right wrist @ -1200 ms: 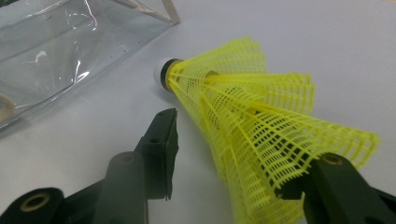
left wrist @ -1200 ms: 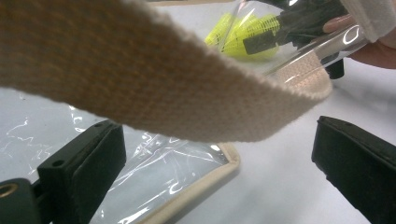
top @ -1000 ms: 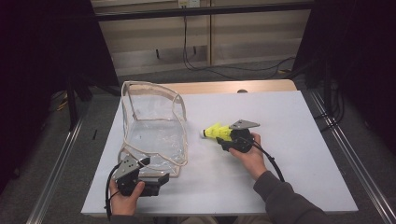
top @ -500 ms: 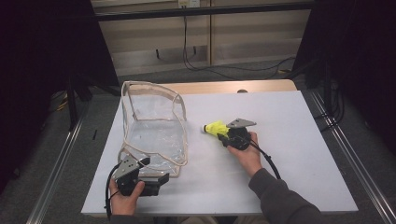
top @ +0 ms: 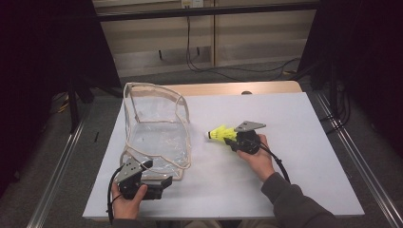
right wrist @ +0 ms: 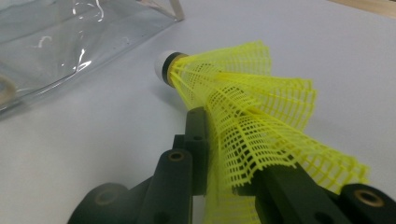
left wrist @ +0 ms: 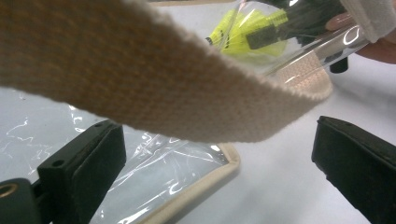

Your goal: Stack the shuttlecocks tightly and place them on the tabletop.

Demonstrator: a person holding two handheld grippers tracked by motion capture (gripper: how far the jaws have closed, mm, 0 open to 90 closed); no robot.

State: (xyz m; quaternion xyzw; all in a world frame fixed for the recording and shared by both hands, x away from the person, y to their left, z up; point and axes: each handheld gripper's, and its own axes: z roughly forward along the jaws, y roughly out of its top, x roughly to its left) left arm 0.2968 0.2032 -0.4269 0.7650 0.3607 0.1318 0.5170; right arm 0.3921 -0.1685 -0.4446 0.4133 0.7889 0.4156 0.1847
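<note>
1. Right tool [top: 231,137]: its jaws are clamped on the skirt of a yellow shuttlecock [top: 220,134], held just above the white table [top: 304,142], right of the clear pouch [top: 157,137] and apart from it. The white cork points toward the pouch.
2. Right gripper view: the yellow mesh skirt of the shuttlecock [right wrist: 252,121] is pinched and flattened between the two black jaws, and the black band behind the white cork is legible; the high view shows none of this detail. The pouch [right wrist: 56,42] lies at upper left.
3. Left tool [top: 159,183]: its jaws stand wide apart, gripping nothing, at the near edge of the pouch by the table's front left.
4. Left gripper view: a beige woven strap [left wrist: 154,84] of the pouch crosses close before the camera, above and between the parted jaws, hiding much of the scene. Whether it touches either jaw cannot be told. Through the clear plastic the shuttlecock [left wrist: 243,35] and the right tool appear at upper right.
5. High view: the pouch stands open and partly collapsed, its beige-trimmed rim raised at the far side.
6. Hands: the left hand [top: 128,199] grips its tool low at the table's front edge; the right hand [top: 256,159], on a grey-sleeved forearm, reaches in from the lower right. A black cable trails from each tool.
</note>
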